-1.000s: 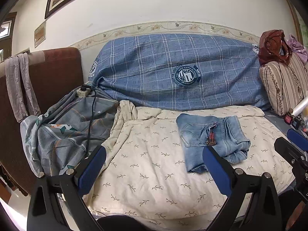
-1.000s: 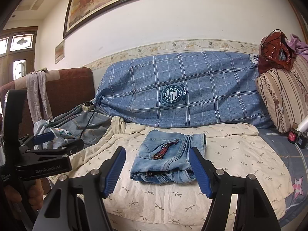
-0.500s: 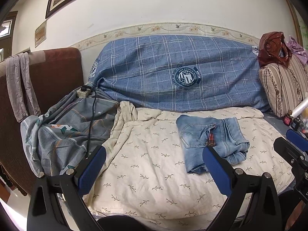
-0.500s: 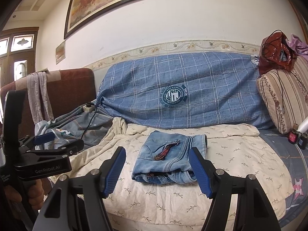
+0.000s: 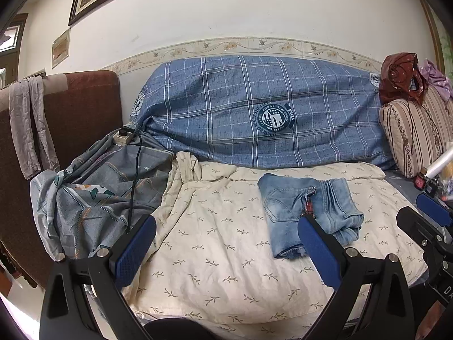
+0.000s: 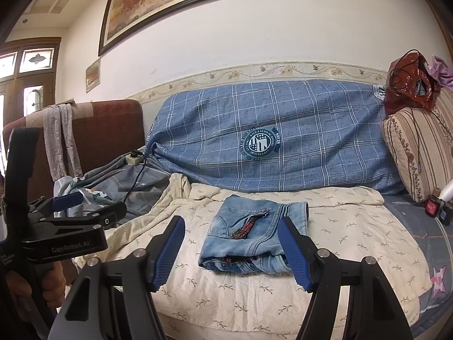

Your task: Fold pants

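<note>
Light blue denim pants (image 5: 308, 212) lie folded into a small thick bundle on a cream leaf-print sheet (image 5: 220, 243); they also show in the right wrist view (image 6: 254, 238). My left gripper (image 5: 226, 250) is open and empty, held back from the sheet, left of the bundle. My right gripper (image 6: 235, 250) is open and empty, held back in front of the bundle without touching it. Each gripper shows at the edge of the other's view, the right one (image 5: 433, 226) and the left one (image 6: 73, 212).
A blue plaid cover (image 5: 254, 113) drapes the sofa back. A grey patterned cloth (image 5: 99, 195) with a power strip (image 5: 123, 137) and black cable lies at left. A striped cushion (image 5: 419, 130) and small bottles (image 6: 436, 206) sit at right. Brown chair back (image 5: 79, 116) stands far left.
Both grippers have drifted slightly back and upward; the folded pants sit a little lower in both views. The pants have not moved and both grippers stay open.
</note>
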